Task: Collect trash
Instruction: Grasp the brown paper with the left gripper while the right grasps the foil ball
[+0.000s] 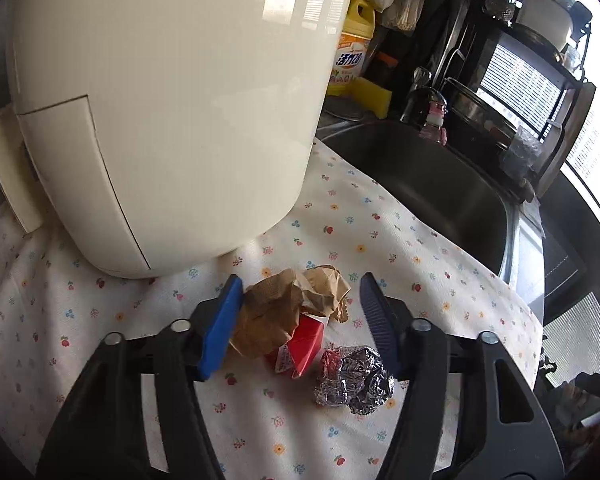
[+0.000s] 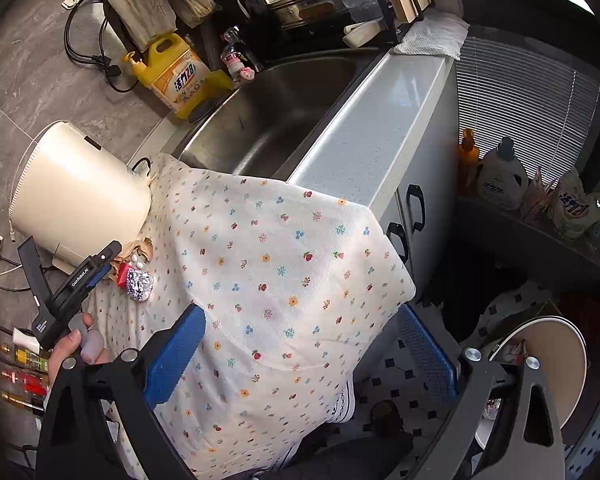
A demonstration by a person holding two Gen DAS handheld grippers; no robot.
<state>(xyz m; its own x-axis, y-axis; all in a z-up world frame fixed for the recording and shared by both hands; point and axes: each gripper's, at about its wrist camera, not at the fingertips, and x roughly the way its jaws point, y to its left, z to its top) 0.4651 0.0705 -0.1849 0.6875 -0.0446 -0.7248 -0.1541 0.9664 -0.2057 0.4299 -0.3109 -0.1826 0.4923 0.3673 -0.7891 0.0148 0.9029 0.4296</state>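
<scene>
Brown paper wad (image 1: 288,308), one; red carton (image 1: 306,344), one; foil ball (image 1: 356,380), one; both jaws apart.

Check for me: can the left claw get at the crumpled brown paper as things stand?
Probably yes. The left claw already straddles the brown paper, one pad against it, with nothing over it; the red carton lies tight alongside and may come along.

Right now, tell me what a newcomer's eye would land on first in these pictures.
The little heap of trash on the flowered cloth: crumpled brown paper, a red carton and a foil ball, lying between the open fingers of the left gripper. Behind it stands a big cream appliance, with the steel sink to the right. The right gripper hangs open over the cloth's edge.
</scene>
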